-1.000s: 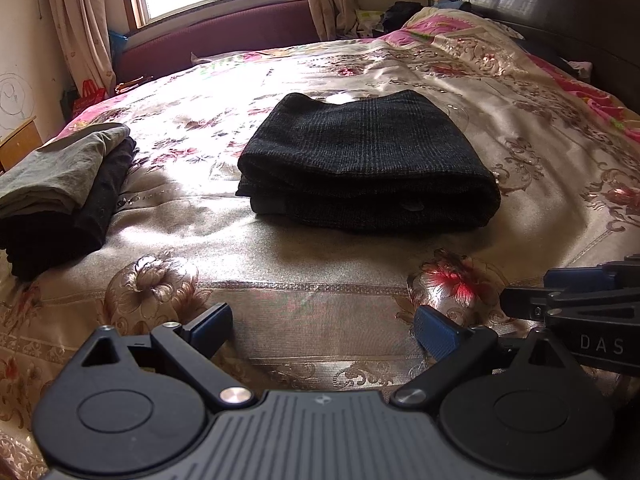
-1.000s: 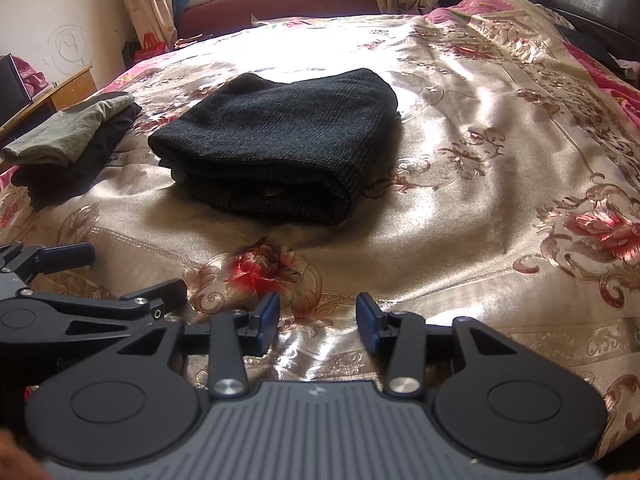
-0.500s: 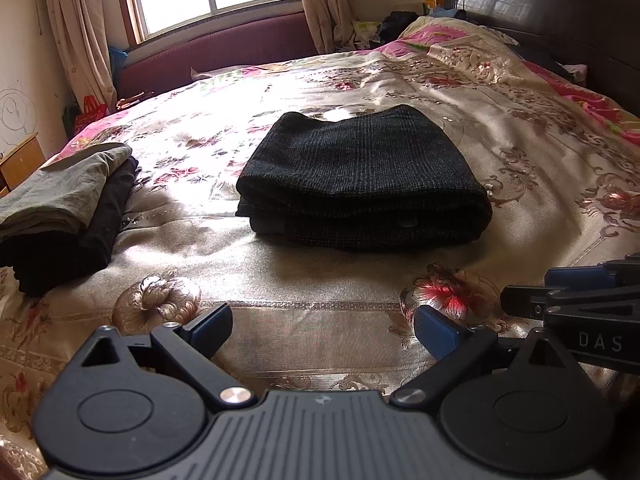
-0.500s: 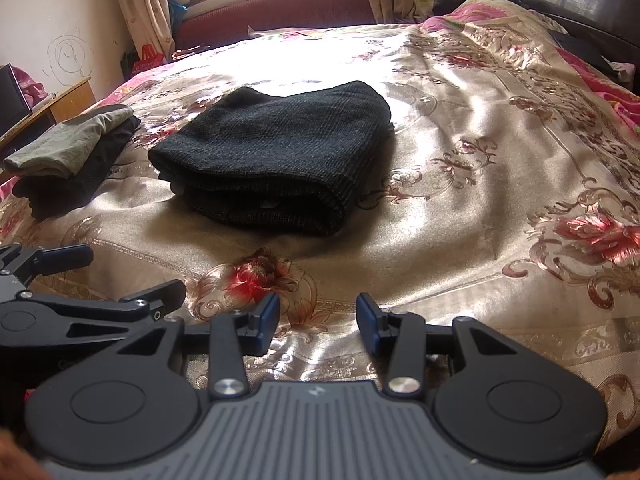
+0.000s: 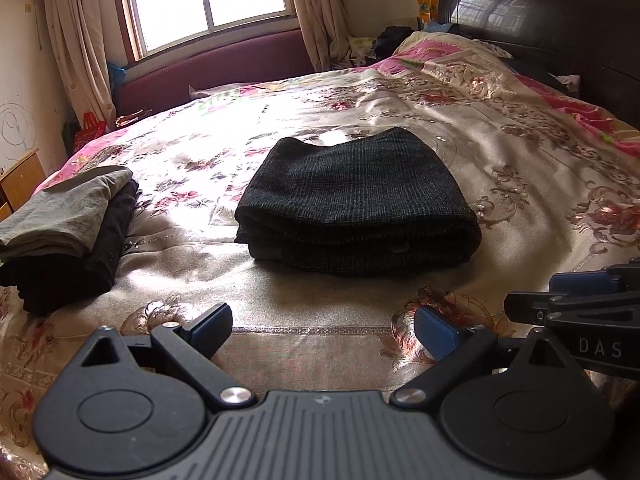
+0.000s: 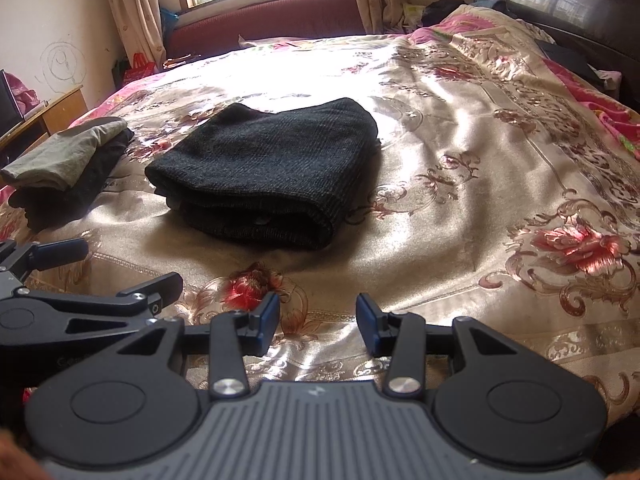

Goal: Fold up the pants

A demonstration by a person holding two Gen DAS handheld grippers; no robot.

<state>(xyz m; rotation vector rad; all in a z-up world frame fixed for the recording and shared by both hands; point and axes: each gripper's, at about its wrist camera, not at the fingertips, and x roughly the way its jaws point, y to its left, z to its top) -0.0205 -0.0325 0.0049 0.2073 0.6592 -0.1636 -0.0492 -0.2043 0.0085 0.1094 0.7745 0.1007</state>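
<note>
So the pants (image 5: 356, 204) are sitting on the bed (image 5: 520, 184) as a dark folded bundle, out ahead of both my tongs and not touching either. From my left tongs (image 5: 323, 330) the bundle is pretty much dead ahead, a touch to the right. From my right tongs (image 6: 318, 322) it's ahead and off to the left, so I'd call the left hand the one lined up better with it, though both look about equally near.

The bundle's long axis runs roughly across my view, left to right, with the thick rounded fold edge facing me and the thinner end pointing toward the window. In the right view it sits a bit skewed, its near right corner closest to me.

Left tongs are spread wide with nothing in them. Right tongs are open narrower, also empty. Looks to me like the folding is basically done. There's a stack of other folded clothes (image 5: 68, 232) off to the left, well apart.
</note>
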